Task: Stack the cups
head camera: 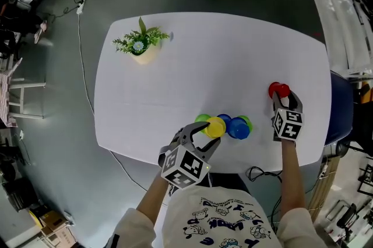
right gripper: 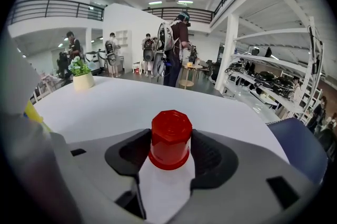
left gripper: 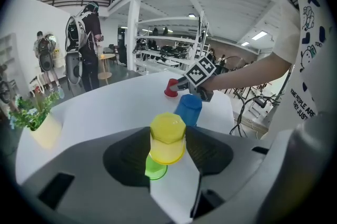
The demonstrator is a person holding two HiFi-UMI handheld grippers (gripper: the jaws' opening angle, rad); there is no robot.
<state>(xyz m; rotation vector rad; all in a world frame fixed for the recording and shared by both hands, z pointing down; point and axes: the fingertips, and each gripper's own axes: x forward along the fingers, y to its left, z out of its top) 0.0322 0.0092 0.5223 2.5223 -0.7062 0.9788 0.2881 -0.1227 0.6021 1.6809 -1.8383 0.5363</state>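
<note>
White table [head camera: 233, 60], rounded corners, fills most of the head view; grey floor around it. Person's printed white shirt [head camera: 224, 219] at the bottom edge, both forearms reaching onto the near side of the table. Blue chair [head camera: 341, 108] tucked against the table's right edge. Potted plant [head camera: 141, 46] in a pale pot stands near the far left corner, well apart from everything else. Left gripper [head camera: 204, 133] at the near edge, centre-left, pointing down and away from the body; jaws clamped on the yellow cup [left gripper: 167, 138], pads pressed on both its sides, cup upside down. Right gripper [head camera: 285, 100] over by the right side, well apart from the left one; jaws closed on the red cup [right gripper: 170, 139], pads against both flanks, cup upside down with its rim on the table. Green cup [left gripper: 154, 168] sits on the table just under the yellow cup's rim; touching or not, cannot tell. Blue cup [left gripper: 188, 109], upside down, stands just beyond the yellow one, between it and the red cup. A further sliver of green [head camera: 247, 123] shows at the blue cup's right side; whether it is a separate cup cannot be made out.
</note>
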